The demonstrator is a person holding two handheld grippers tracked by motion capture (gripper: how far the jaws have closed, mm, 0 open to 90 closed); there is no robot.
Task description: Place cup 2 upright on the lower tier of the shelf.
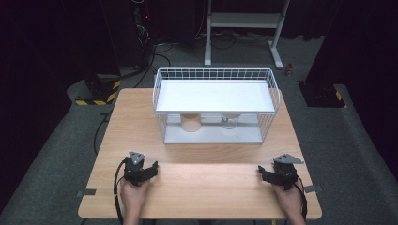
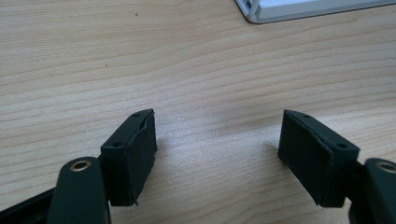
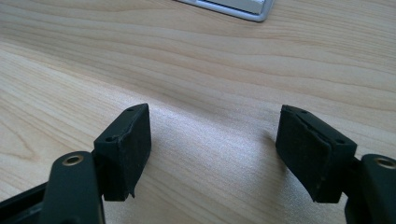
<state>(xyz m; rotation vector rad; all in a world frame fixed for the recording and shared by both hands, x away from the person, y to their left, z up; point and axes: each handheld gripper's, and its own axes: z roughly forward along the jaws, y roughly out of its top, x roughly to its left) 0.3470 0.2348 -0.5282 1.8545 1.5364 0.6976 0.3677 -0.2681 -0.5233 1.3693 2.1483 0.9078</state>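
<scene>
At the surface's near edge, both tools rest, jaws wide apart, gripping nothing.
Left tool (image 1: 151, 168) near-left corner, right tool (image 1: 263, 172) near-right; wire rack (image 1: 215, 105) at far edge.

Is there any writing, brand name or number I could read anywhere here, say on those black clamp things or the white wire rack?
None: no readable text on the left gripper, the right gripper, the white wire rack or the wooden table.
The yellow-and-black hazard stripes on the floor are a marking with no words.

White wire rack (image 1: 216, 75) on wooden table (image 1: 202, 183)
</scene>
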